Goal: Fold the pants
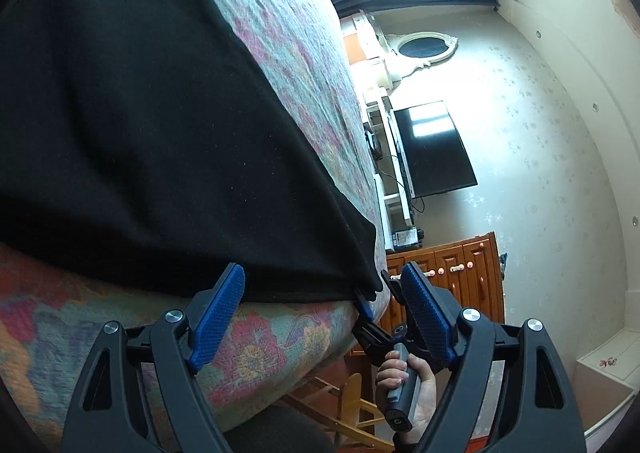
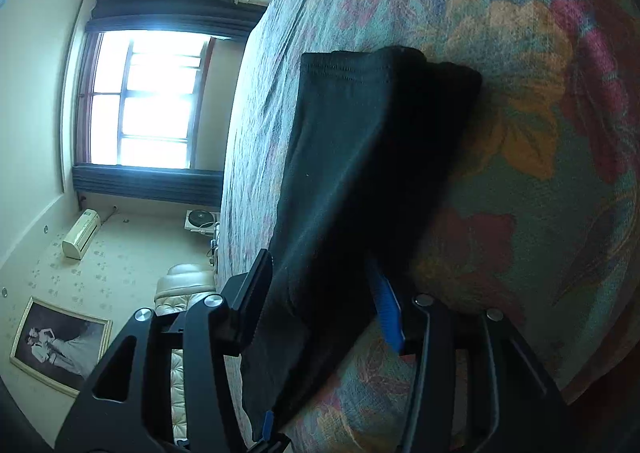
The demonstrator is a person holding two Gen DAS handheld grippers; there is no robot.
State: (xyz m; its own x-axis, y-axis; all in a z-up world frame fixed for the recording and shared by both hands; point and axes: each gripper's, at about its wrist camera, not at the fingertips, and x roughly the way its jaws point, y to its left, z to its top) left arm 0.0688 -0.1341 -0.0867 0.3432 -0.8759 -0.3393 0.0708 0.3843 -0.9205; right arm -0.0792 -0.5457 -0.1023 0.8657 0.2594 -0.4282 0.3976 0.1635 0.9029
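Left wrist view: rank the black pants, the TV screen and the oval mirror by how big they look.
1. black pants, though nearness to the camera inflates them
2. TV screen
3. oval mirror

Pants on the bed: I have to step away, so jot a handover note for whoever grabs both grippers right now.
Left gripper: open, empty, at the near edge of the black pants.
Right gripper: jaws open, a corner of the pants loose between them; right hand on its handle.
Pants: lying flat on the floral bedspread, near its edge.
Done: looks folded over at least once, layers stacked.
Left: probably regrip the near end, fold toward the far hem, smooth.
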